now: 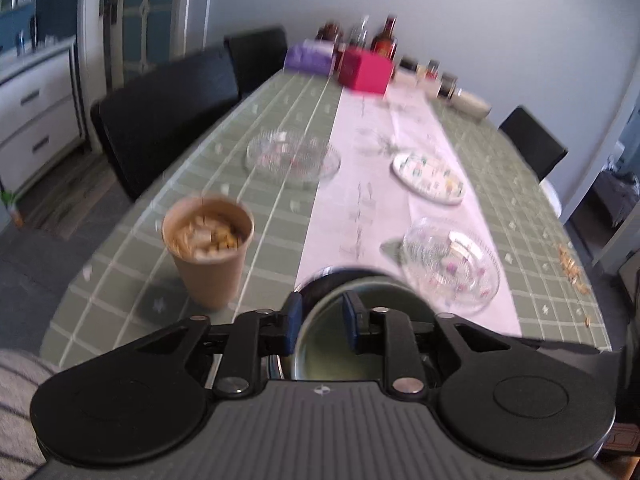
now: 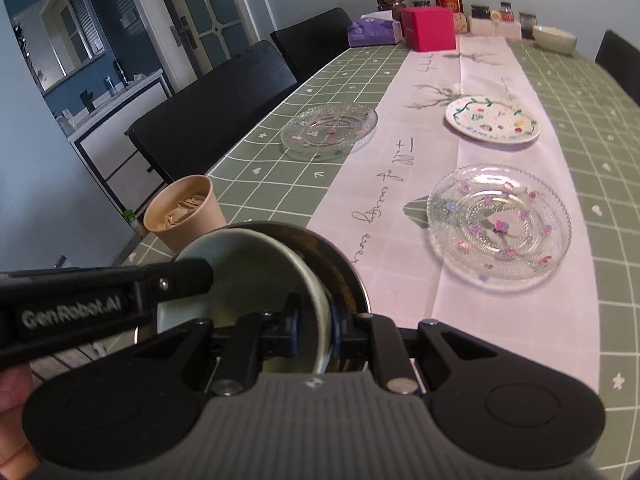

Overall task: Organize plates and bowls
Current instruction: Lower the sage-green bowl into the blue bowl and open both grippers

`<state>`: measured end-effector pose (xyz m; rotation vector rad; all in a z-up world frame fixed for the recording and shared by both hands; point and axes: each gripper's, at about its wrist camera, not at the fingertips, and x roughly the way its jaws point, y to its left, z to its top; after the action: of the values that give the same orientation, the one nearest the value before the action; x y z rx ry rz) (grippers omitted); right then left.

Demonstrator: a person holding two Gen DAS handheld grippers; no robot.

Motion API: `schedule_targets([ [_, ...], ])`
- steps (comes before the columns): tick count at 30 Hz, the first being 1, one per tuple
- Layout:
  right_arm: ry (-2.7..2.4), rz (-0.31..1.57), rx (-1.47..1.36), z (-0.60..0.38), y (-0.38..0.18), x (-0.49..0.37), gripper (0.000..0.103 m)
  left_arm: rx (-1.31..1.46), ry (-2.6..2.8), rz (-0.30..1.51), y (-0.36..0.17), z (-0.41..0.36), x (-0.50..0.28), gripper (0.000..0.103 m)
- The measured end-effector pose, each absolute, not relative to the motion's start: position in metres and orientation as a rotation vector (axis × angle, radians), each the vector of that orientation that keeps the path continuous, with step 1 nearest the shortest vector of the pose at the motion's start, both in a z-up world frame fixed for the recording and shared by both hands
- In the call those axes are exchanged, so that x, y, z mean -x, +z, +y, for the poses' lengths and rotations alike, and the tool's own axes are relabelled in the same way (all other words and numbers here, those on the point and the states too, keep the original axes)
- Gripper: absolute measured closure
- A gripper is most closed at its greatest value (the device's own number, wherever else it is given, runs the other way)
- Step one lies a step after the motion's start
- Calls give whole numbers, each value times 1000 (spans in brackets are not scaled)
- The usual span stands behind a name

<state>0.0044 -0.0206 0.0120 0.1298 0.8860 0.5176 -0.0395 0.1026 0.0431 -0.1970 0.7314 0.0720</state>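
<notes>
1. Your right gripper point(image 2: 314, 326) clamps the pale bowl's point(image 2: 256, 264) rim, the bowl tilted inside a dark bowl point(image 2: 340, 264).
2. Your left gripper point(image 1: 320, 322) stands apart, straddling that rim without pressing.
3. Glass plate point(image 2: 500, 222) lies ahead-right.

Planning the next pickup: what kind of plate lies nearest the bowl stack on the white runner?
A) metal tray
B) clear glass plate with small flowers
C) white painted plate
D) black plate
B: the flowered glass plate lies just beyond the bowl; the white painted plate lies farther up the runner.
</notes>
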Motion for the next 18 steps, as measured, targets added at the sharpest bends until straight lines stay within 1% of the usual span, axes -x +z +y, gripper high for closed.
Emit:
schedule_targets([
  [1, 522, 881, -131, -20, 13, -4, 84, 152, 104, 708, 46, 99, 42, 56],
  [2, 521, 873, -121, -19, 14, -2, 83, 101, 132, 703, 47, 95, 42, 54],
  [4, 510, 852, -81, -12, 14, 2, 83, 60, 162, 736, 44, 93, 38, 54],
  [6, 506, 841, -70, -9, 15, 5, 76, 110, 170, 792, 36, 100, 31, 54],
  [8, 506, 825, -73, -6, 16, 8, 68, 136, 173, 829, 30, 107, 27, 54],
  [9, 501, 808, -62, -5, 18, 10, 67, 135, 183, 830, 29, 108, 27, 54],
  [10, 497, 792, -37, -3, 19, 11, 65, 130, 202, 828, 28, 110, 27, 51],
  [11, 484, 773, -15, -1, 22, 13, 56, 131, 211, 819, 27, 111, 27, 51],
  [12, 482, 757, -9, -1, 24, 15, 54, 133, 231, 813, 28, 112, 27, 53],
  [14, 492, 756, -29, -2, 27, 16, 44, 138, 248, 813, 27, 115, 27, 51],
  [16, 500, 750, -33, -3, 28, 17, 41, 152, 236, 826, 26, 118, 27, 51],
  [18, 503, 750, -28, -2, 29, 17, 41, 158, 235, 827, 26, 119, 26, 51],
])
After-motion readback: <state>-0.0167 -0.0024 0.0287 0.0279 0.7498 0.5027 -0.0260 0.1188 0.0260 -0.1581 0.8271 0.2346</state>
